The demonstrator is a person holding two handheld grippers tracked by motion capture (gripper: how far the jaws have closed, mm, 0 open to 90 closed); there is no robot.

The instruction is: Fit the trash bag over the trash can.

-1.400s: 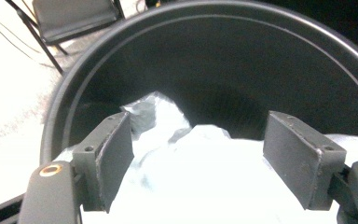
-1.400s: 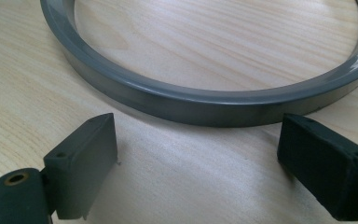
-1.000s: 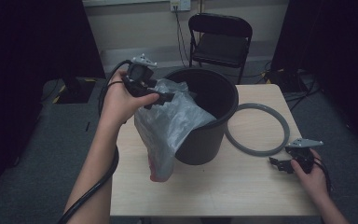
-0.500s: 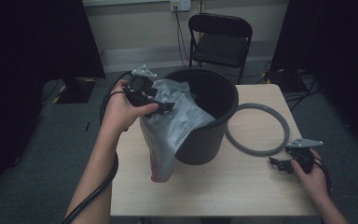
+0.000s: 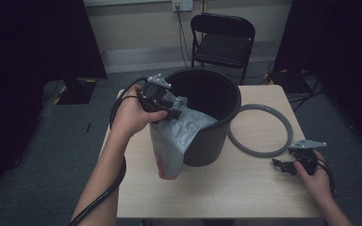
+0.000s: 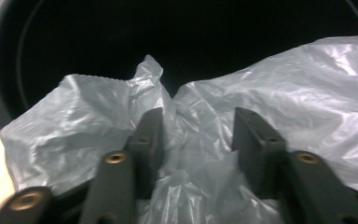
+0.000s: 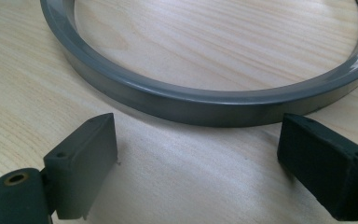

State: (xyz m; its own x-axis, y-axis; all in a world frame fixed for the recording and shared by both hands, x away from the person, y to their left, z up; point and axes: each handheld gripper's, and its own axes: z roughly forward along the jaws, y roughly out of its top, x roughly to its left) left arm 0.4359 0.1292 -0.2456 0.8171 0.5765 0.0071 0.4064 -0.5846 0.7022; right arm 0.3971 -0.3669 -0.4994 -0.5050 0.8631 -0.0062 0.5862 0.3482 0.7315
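One crinkled grey plastic bag [image 5: 181,136] drapes the bin [image 5: 217,101] rim, left tool [image 5: 172,109] gripping it; right tool [image 5: 283,165] gapes.

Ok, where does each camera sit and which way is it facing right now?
High view: above the person's side, looking forward and down at the table, bin, ring; forearms, left gripper and right gripper show.
Left gripper view: rides the left gripper, faces into the bin over the bag; own jaws show.
Right gripper view: low over the table, faces the ring; own jaws show.
Shared: bag and bin, high and left; ring, high and right.
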